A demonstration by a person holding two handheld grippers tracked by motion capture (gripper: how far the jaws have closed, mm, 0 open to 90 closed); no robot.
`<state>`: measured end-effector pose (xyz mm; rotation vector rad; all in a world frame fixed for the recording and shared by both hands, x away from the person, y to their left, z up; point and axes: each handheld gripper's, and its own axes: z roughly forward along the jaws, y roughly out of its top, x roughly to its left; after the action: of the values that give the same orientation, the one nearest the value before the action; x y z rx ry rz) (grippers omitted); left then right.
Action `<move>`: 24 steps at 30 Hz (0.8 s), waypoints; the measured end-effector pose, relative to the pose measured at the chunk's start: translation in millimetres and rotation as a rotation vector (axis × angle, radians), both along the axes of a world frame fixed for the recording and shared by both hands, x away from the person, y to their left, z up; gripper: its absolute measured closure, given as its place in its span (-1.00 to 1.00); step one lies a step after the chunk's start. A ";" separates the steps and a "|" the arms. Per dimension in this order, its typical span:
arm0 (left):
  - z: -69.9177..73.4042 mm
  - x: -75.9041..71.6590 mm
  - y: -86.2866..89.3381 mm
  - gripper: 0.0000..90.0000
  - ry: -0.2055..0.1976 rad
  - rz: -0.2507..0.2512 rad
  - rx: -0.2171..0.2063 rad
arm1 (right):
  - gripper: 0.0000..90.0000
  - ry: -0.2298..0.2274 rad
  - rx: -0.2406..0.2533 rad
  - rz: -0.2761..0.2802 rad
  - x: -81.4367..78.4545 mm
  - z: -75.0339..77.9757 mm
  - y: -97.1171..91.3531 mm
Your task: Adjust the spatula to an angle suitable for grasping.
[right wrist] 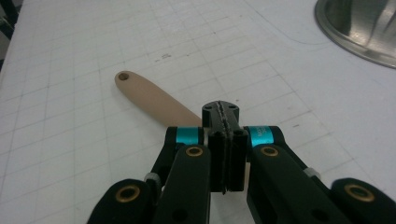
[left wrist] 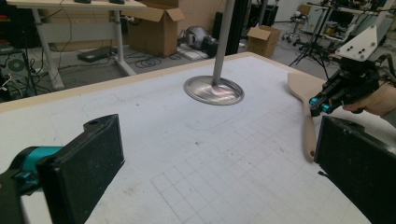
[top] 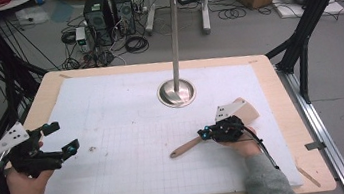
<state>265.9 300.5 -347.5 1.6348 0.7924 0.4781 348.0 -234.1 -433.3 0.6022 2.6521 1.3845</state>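
Observation:
A wooden spatula (top: pixel 185 148) lies flat on the white gridded mat (top: pixel 123 128), handle toward the person and blade (top: pixel 248 109) at the far right. My right gripper (top: pixel 204 133) hovers over its neck, jaws pressed together with nothing between them. In the right gripper view the handle (right wrist: pixel 149 98) runs out from under the shut gripper (right wrist: pixel 222 112). My left gripper (top: pixel 63 138) stands open at the mat's left edge, empty. The left gripper view looks between its jaws (left wrist: pixel 215 140) toward the spatula (left wrist: pixel 308 135) and the right gripper (left wrist: pixel 319 105).
A metal stand with a round base (top: pixel 177 94) and a tall pole (top: pixel 173 36) rises at the mat's far middle; the base (right wrist: pixel 359 28) is near the right gripper. The wooden table edge (top: pixel 48 88) frames the mat. Boxes and cables lie on the floor beyond.

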 end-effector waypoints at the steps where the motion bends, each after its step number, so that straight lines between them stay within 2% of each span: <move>1: -0.2 0.1 0.2 -0.96 0.001 0.000 0.000 | 1.00 0.000 0.000 0.000 0.0 0.0 0.0; 7: 0.1 -0.2 0.2 -0.96 -0.001 0.002 0.000 | 1.00 0.021 0.001 0.027 -3.9 -1.4 3.0; 12: 0.0 -0.2 -0.6 -0.96 0.001 0.001 0.002 | 1.00 0.026 -0.020 0.038 -5.2 -3.8 7.0; 21: -0.5 0.3 -1.1 -0.96 0.002 0.000 0.004 | 1.00 0.029 -0.040 0.014 -6.7 -4.1 13.1; 24: -1.2 0.7 -2.9 -0.96 0.005 -0.003 0.009 | 1.00 0.014 -0.046 0.011 -7.3 -4.2 15.4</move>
<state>266.6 297.6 -348.7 1.6455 0.7929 0.4762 340.8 -218.7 -437.5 0.5957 2.6944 1.3227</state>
